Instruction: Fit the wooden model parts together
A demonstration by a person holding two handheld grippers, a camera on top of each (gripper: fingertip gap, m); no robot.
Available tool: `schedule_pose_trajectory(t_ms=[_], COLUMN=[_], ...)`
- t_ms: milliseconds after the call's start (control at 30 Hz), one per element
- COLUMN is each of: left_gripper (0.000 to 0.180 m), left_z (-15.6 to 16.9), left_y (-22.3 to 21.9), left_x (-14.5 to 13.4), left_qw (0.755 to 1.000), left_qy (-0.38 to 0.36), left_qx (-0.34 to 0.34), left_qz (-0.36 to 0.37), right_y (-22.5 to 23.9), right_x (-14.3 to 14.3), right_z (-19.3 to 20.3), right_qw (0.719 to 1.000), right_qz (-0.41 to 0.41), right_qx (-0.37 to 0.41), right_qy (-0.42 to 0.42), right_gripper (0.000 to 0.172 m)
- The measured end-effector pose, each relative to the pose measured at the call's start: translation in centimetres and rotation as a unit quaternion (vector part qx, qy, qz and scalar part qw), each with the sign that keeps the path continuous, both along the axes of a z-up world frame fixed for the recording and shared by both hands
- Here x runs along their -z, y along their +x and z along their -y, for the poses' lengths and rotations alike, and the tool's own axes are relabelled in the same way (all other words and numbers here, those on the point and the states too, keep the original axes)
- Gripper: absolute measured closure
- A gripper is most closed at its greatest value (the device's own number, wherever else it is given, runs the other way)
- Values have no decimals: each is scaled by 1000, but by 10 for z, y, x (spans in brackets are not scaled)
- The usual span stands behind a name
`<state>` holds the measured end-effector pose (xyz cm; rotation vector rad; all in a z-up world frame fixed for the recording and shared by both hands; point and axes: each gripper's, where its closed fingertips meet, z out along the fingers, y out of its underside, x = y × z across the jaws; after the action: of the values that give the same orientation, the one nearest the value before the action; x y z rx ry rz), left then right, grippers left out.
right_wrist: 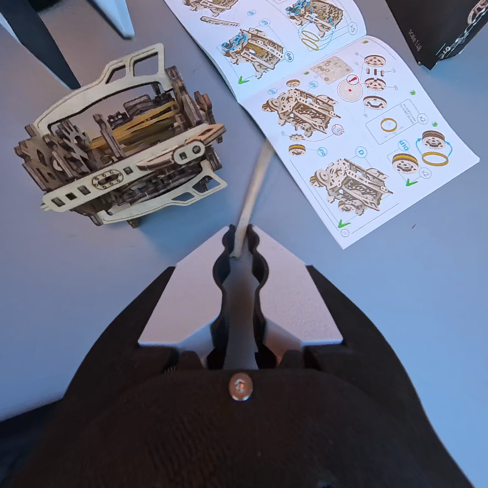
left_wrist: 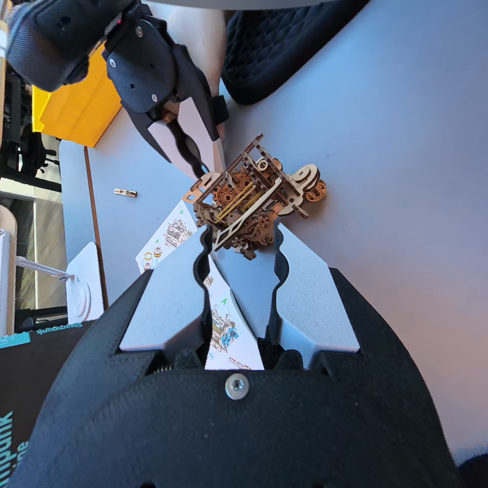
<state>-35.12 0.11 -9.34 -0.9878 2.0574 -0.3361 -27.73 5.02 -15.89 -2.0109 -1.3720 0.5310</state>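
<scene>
On the table [right_wrist: 79, 250], a wooden model [right_wrist: 118, 137] (geared, rubber-banded) stands.

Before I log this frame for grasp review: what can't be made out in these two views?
- Wooden stick in the right gripper: far end blurred, right wrist view.
- Left gripper pad against the wooden model: contact unclear, left wrist view.
- Instruction booklet: top cut off by the edge.

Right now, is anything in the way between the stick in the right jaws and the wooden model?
No. The right gripper grips a thin wooden stick, and only bare grey table lies between it and the wooden model. The instruction booklet lies off to the other side.
</scene>
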Motion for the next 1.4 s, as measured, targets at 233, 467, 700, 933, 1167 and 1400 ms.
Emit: schedule_pose_trajectory(t_ms=[233,467,700,933,1167,1400], left_gripper=[137,139,125,144,172,180], left_z=[-12,-44,-58,-23,-3,-1], left_y=[-9,-17,-10,4,3,1], left_x=[-17,-36,-64,-63,-61,-67], left_qw=[998,977,884,867,870,876], left_qy=[-10,-135,-391,-458,-466,-448], left_qx=[-38,-135,-196,-164,-143,-138], left_qz=[40,100,163,111,79,109], right_y=[8,29,8,-29,-40,-44], right_x=[-1,-55,-116,-136,-147,-154], right_z=[-2,-17,-2,28,35,39], right_qw=[1000,989,922,870,846,839], right_qz=[29,47,128,158,178,163], right_qx=[-3,0,-105,-195,-211,-216], right_qy=[10,140,349,425,457,472], right_gripper=[166,166,166,166,166,166])
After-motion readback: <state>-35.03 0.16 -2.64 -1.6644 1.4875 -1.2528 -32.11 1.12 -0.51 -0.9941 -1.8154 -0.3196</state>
